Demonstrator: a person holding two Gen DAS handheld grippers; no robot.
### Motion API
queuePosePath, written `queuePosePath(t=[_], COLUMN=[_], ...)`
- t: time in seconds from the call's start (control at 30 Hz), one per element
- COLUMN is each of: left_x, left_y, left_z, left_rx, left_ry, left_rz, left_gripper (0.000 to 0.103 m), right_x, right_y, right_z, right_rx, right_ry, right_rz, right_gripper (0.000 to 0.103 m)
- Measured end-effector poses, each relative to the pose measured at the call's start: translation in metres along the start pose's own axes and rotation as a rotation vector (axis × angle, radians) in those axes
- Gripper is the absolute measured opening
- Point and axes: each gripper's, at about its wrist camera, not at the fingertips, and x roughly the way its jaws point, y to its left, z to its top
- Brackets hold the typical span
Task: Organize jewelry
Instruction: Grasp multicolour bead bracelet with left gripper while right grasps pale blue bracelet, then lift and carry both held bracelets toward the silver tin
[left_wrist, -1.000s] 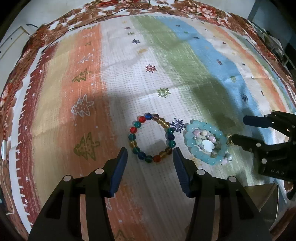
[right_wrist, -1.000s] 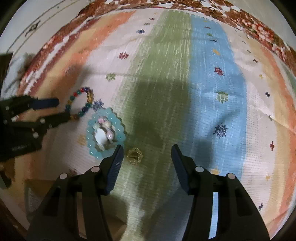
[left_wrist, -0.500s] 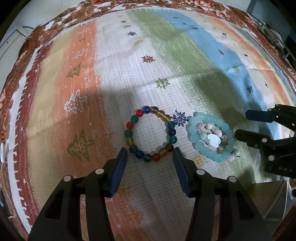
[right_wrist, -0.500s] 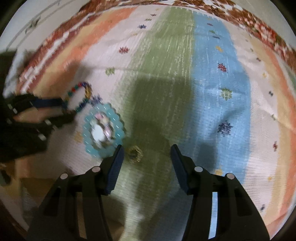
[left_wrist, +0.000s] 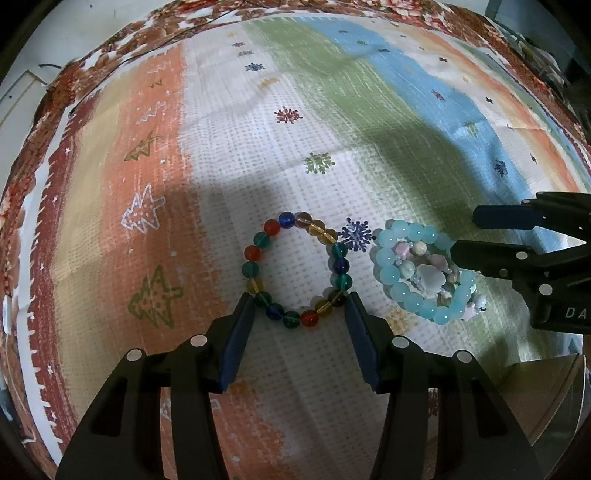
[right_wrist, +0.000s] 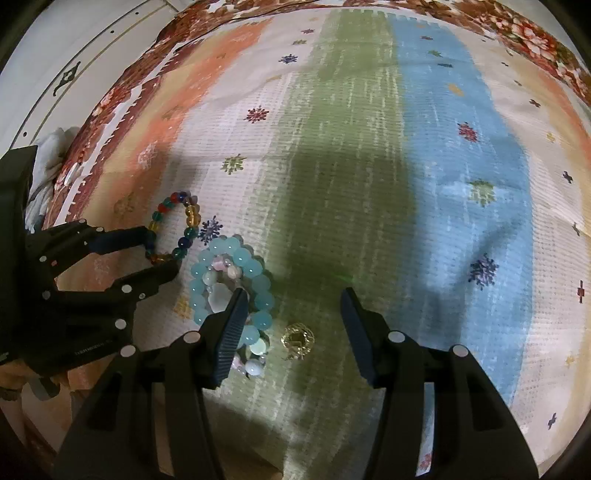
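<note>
While the multicolour bracelet (left_wrist: 297, 271) lay flat on the striped cloth (left_wrist: 229, 155) at the lower middle of the left wrist view, its near arc sat between the tips of the left gripper (left_wrist: 299, 314), whose fingers stood apart and pressed on nothing. Just to its right lay the pale blue bracelet (left_wrist: 424, 271), piled with shell and pastel beads. In the right wrist view that blue bracelet (right_wrist: 231, 286) lay at lower left, with the right gripper (right_wrist: 291, 308) over it; its left finger (right_wrist: 229, 332) overlapped the beads, and whether it touched them could not be told. The fingers were open and empty, and a small gold ring (right_wrist: 297, 339) lay between them. The step in hand seemed to be lining up for pickups. Next, each gripper would need to lower and close on its piece, a slim target against soft cloth.
</note>
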Motion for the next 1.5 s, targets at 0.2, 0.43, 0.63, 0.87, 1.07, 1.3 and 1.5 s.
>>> queuePosePath(t=[0.2, 0.43, 0.63, 0.87, 1.07, 1.3, 1.5], left_x=[0.0, 0.0, -0.002, -0.006, -0.018, -0.036, -0.049], left_y=[-0.003, 0.001, 0.006, 0.006, 0.009, 0.013, 0.013], left_z=[-0.002, -0.001, -0.002, -0.002, 0.001, 0.003, 0.002], left_rx=[0.013, 0.004, -0.022, -0.031, -0.043, -0.059, -0.069], left_ry=[-0.002, 0.0, 0.001, 0.004, -0.023, -0.062, -0.087], left_rz=[-0.006, -0.002, 0.013, 0.009, -0.01, -0.026, -0.035], left_gripper=[0.042, 0.022, 0.009, 0.01, 0.009, 0.009, 0.009], right_x=[0.006, 0.011, 0.005, -0.011, -0.027, -0.04, -0.051], right_y=[0.009, 0.011, 0.012, 0.018, 0.033, 0.053, 0.062], right_z=[0.001, -0.004, -0.004, -0.003, 0.001, -0.001, -0.004], right_rx=[-0.046, -0.076, -0.062, -0.037, -0.055, -0.134, -0.156], right_ry=[0.012, 0.02, -0.009, -0.034, -0.066, -0.117, -0.14], right_rz=[-0.02, -0.039, -0.01, 0.099, 0.128, 0.021, 0.018], right_gripper=[0.036, 0.013, 0.013, 0.013, 0.013, 0.013, 0.013])
